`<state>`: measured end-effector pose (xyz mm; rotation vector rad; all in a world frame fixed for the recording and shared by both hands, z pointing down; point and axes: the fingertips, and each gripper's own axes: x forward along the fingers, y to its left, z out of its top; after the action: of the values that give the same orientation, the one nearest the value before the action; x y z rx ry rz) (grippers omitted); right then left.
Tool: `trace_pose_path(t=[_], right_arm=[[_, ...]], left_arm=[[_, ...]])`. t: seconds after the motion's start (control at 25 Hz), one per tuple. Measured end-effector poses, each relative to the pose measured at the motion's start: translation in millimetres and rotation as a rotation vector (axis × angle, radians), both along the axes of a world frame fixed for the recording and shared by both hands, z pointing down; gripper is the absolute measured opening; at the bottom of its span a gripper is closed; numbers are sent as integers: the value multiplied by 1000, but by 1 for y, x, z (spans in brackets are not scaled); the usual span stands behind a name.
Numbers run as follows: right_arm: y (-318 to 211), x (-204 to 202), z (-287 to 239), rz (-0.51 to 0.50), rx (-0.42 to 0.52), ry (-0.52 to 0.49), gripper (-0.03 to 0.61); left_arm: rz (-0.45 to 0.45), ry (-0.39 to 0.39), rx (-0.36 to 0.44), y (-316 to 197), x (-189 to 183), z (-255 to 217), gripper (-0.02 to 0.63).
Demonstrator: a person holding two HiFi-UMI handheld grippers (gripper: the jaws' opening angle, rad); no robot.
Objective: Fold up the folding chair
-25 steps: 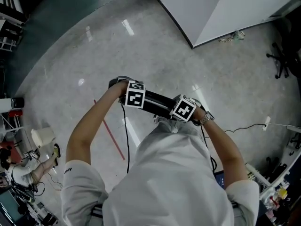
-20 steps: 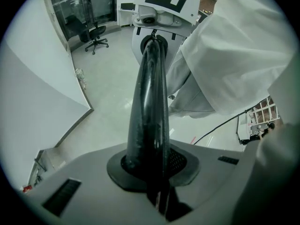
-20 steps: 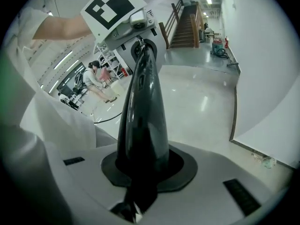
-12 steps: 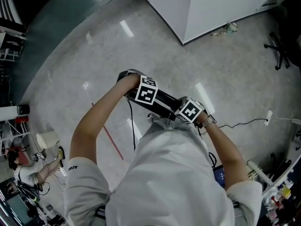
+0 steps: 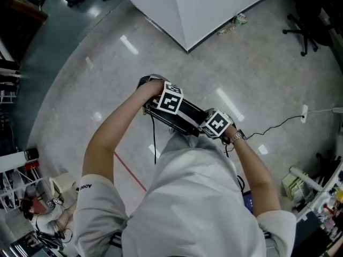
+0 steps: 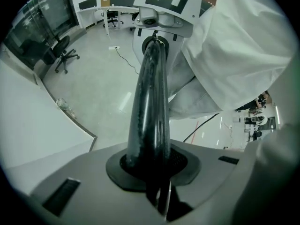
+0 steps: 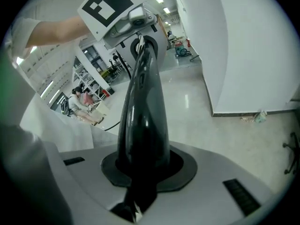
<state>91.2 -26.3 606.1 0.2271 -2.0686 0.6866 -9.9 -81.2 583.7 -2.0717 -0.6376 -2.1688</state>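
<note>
Both the left gripper [image 6: 157, 196] and the right gripper [image 7: 133, 201] pinch a glossy black bar [image 5: 187, 116], seemingly the folding chair's rail, carried above the floor [image 5: 96, 63]; the slick tube could twist loose and the chair drop.

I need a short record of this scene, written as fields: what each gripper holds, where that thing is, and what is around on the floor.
left gripper: shut on one end of the black bar
right gripper: shut on the other end of the same bar
black bar: spans between the two grippers, close in front of the person's white shirt
rest of the chair: not visible under the bar
floor: grey and glossy, with a red line
surroundings: white partition corner ahead; black office chair at the upper right of the head view
</note>
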Motion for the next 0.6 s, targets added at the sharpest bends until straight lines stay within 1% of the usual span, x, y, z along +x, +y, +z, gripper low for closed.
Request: trace_pose_path(t=[0.2, 0.32, 0.44, 0.6], right_arm=[[-1, 39, 9, 71, -18, -13, 71], [0, 49, 11, 73, -7, -13, 64], [-14, 49, 6, 29, 16, 5, 61], [-52, 45, -1, -33, 36, 61, 61]], left_arm=[[80, -18, -19, -9, 43, 7, 72], [102, -29, -43, -6, 53, 8, 66], [58, -23, -45, -13, 48, 3, 55], [-9, 35, -16, -45, 40, 4, 55]])
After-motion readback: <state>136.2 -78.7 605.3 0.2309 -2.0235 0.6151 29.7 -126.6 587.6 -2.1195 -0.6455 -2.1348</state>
